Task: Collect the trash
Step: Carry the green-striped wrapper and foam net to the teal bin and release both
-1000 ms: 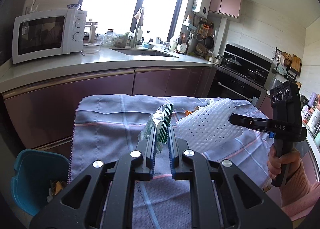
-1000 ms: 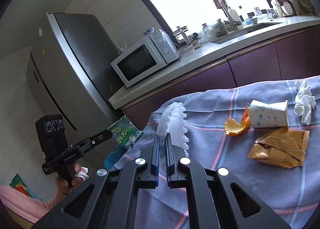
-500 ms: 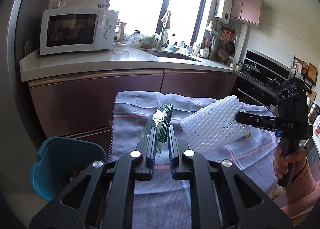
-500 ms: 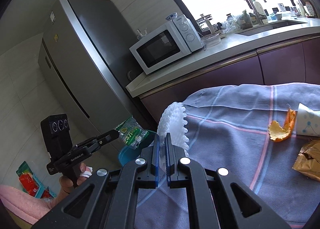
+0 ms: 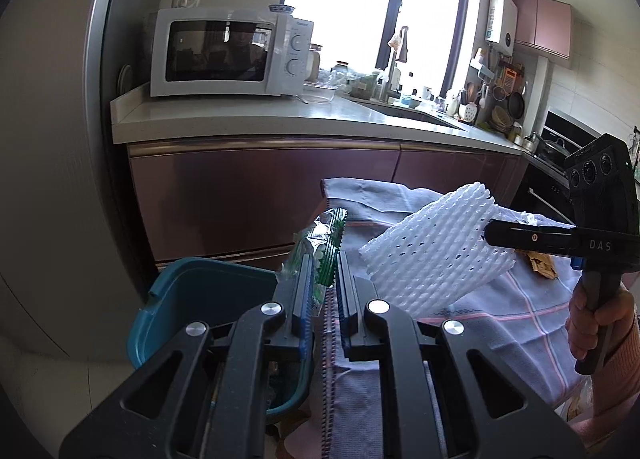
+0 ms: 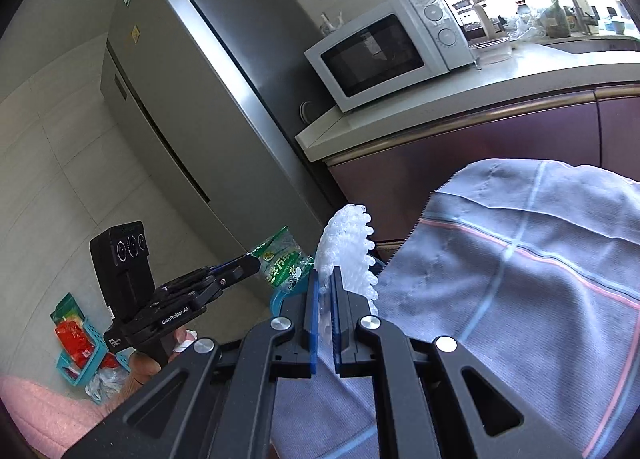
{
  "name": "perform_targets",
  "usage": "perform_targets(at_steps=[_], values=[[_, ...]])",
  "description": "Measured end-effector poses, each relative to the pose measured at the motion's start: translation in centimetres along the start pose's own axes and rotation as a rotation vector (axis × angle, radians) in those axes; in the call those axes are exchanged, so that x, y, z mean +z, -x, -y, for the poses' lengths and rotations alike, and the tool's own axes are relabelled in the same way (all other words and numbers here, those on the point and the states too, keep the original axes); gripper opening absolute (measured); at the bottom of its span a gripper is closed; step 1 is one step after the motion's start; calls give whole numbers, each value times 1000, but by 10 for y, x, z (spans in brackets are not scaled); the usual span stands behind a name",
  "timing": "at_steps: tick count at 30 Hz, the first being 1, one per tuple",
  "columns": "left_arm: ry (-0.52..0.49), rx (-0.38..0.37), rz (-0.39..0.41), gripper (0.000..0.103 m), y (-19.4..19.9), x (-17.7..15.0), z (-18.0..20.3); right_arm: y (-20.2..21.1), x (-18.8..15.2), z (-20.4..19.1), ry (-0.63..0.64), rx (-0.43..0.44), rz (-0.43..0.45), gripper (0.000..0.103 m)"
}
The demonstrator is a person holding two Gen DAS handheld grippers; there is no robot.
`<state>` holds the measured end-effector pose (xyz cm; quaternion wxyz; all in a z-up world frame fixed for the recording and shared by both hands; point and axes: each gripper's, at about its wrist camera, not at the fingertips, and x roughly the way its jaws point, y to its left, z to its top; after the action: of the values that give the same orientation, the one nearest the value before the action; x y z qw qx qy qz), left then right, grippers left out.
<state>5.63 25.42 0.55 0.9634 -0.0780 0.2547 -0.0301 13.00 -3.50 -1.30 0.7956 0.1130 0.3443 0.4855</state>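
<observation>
My left gripper [image 5: 324, 259] is clamped on one crinkled green-and-clear plastic snack wrapper [image 5: 320, 247], its long axis running forward and up past the fingertips, just above the near rim of the single teal plastic bin [image 5: 192, 299]. My right gripper [image 6: 325, 279] pinches one white foam mesh fruit sleeve [image 5: 436, 255] by its edge; the sleeve stands on edge right of the bin, over the blue-grey checked cloth [image 6: 520, 259].

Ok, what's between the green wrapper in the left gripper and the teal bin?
Nothing: in the left wrist view the green wrapper, pinched by the left gripper, hangs at the teal bin rim, only air between.
</observation>
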Motion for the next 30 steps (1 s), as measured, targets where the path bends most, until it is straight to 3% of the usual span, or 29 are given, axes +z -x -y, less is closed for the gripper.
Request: perform_targets(at_steps=[13,30], values=[[31,93,-46,12,-17,-7,-51,-76,11,-8,20,21,-109,5],[81,138,-142,13,-67,-33,-83,-155,5,5,-10,0,-277,5]])
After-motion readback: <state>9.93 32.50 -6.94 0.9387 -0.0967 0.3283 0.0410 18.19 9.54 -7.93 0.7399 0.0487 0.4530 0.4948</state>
